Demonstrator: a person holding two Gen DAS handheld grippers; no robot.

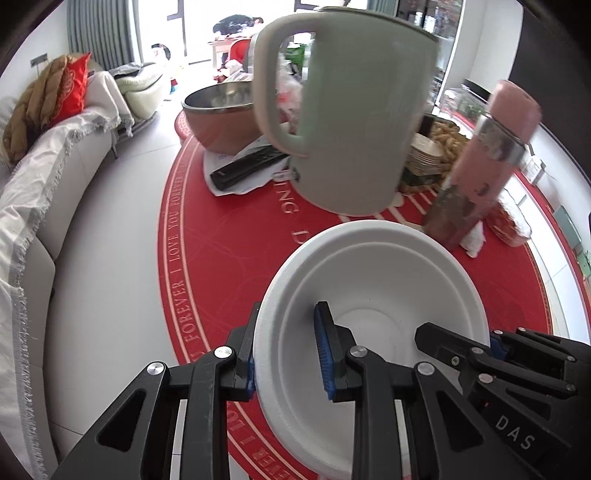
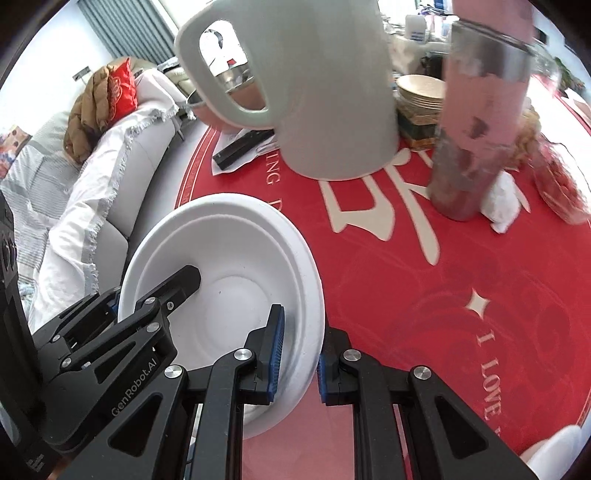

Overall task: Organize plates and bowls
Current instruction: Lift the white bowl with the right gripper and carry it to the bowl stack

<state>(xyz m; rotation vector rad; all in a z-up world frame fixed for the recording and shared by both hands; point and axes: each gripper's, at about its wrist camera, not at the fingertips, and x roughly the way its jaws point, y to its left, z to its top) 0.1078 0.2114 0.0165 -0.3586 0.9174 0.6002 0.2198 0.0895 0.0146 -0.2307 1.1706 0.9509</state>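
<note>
Two grippers [image 1: 288,347] [image 2: 299,350] on bowl [image 1: 369,280] rim

floor [image 1: 110,206]: we see pale grey tiles, glossy
sofa [image 1: 48,206]: light grey, left of table, w/ white fringed throw [image 1: 22,229]
cushion [image 1: 72,90]: red, on brown quilted jacket [image 1: 29,110]
curtains [image 1: 99,29]: grey, pleated
window [image 1: 192,29]: we get bright daylight thru it

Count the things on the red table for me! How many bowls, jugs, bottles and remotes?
Bowls: 2, the white bowl both grippers hold and the metal bowl
Jugs: 1, the pale kettle
Bottles: 1, the pink flask
Remotes: 1, the black remote
Total: 5
</note>
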